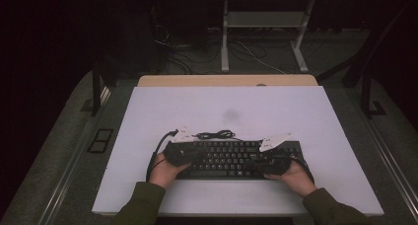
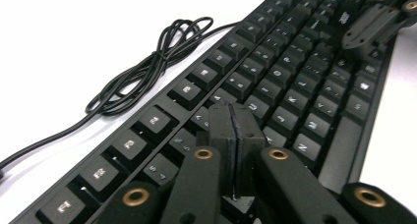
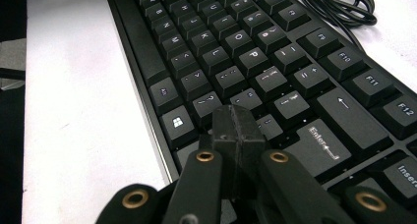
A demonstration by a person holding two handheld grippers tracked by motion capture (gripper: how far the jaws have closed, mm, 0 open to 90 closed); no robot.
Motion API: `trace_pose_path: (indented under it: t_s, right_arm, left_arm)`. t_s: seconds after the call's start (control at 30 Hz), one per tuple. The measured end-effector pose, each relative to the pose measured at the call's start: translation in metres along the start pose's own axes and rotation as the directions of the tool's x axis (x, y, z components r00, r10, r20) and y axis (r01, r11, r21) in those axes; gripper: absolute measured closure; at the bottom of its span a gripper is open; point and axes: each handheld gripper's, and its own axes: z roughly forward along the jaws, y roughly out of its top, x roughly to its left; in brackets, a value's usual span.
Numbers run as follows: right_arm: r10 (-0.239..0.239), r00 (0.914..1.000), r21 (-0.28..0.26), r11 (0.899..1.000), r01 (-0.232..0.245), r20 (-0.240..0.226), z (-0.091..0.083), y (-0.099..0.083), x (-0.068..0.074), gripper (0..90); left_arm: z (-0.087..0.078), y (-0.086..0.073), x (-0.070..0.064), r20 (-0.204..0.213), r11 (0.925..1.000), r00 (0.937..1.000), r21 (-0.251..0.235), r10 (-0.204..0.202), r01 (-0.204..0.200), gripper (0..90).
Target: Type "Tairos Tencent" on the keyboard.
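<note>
A black keyboard [image 1: 231, 158] lies on the white table top [image 1: 226, 106] near the front edge. Its black cable [image 1: 216, 134] is coiled just behind it. My left gripper [image 1: 190, 153] hovers over the keyboard's left end, jaws shut together with nothing between them, low over the letter keys [image 2: 275, 86]. My right gripper [image 1: 268, 161] sits over the right end, also shut and empty, its tip above the keys beside the Enter key [image 3: 322, 143]. In the left gripper view the keyboard [image 2: 275, 76] runs away from me, with the right gripper [image 2: 376, 20] at its far end.
The coiled cable [image 2: 147, 67] rests on the white surface left of the function-key row, and the same cable [image 3: 339, 8] lies past the function keys in the right gripper view. Behind the table stand a desk frame [image 1: 263, 32] and floor cables on dark carpet.
</note>
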Motion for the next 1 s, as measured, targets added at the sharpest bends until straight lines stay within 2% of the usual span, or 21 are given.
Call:
trace_pose_path:
  t_s: [0.3,0.6,0.63,0.87,1.0]
  right_arm:
    - [0.001,1.0,-0.001,1.0,-0.001,-0.001,0.0,-0.0002,-0.0002,89.2]
    - [0.003,1.0,-0.002,1.0,-0.003,-0.003,0.0,-0.0003,-0.0005,89.2]
    - [0.003,1.0,-0.003,1.0,-0.003,-0.003,0.0,-0.0003,-0.0006,89.2]
    - [0.003,1.0,-0.002,1.0,-0.003,-0.002,-0.0001,-0.0003,-0.0004,89.2]
    - [0.003,1.0,-0.002,1.0,-0.003,-0.002,-0.0001,-0.0003,-0.0004,89.2]
  left_arm:
    - [0.0031,-0.0019,0.0023,0.004,0.9997,0.9999,0.016,-0.016,0.016,88.6]
    - [0.0056,-0.0023,0.0016,0.013,0.9995,0.9998,0.028,-0.017,0.017,88.6]
    - [0.0059,-0.0026,0.0021,0.015,0.999,0.9999,0.044,-0.008,0.007,88.6]
    - [0.0055,-0.0026,0.0021,0.019,0.9992,0.9998,0.04,-0.011,0.011,88.6]
    - [0.0025,-0.0016,0.002,0.019,0.9996,0.9996,0.02,-0.022,0.022,88.5]
